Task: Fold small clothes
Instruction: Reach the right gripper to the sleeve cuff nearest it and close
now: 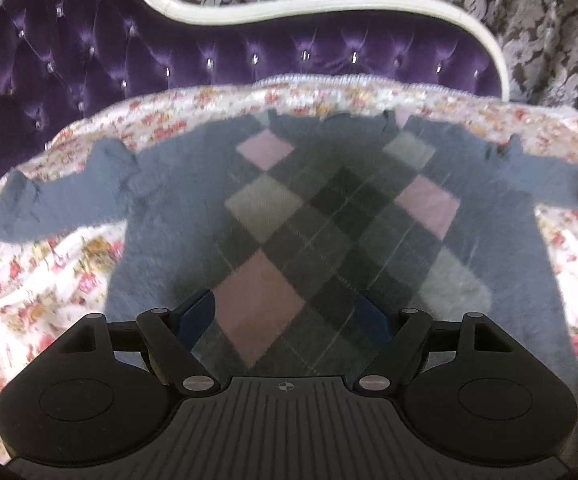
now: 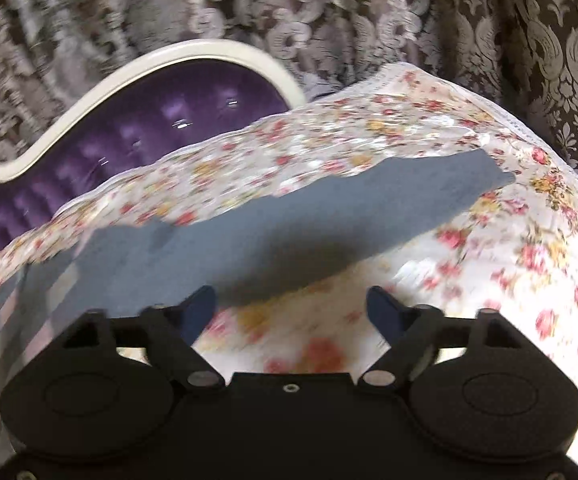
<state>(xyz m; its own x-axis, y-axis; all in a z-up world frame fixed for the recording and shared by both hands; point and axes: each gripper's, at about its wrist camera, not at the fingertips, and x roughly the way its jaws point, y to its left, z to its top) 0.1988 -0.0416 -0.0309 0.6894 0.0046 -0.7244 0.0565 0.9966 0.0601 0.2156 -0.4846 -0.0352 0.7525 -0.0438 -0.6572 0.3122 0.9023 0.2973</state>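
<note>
1. Patterned damask curtain (image 2: 489,20) is hanging behind a purple tufted sofa (image 1: 209,52); a floral sheet (image 2: 509,240) is covering the seat.
2. I am seeing the grey argyle sweater (image 1: 329,216) lying flat on the sheet, both sleeves spread outward, no fold made yet.
3. Left gripper (image 1: 289,316) is hovering over the sweater's hem area, jaws standing open, nothing between them.
4. Right gripper (image 2: 289,312) is pointing toward the right sleeve (image 2: 289,220), jaws open and empty.
5. Risk, as I judge it: the jaws may be pinching the sheet along with the knit, dragging both and wrinkling the fold.
6. Right view is blurring; the hem is hiding under the left gripper body, so edges are hard to place.
</note>
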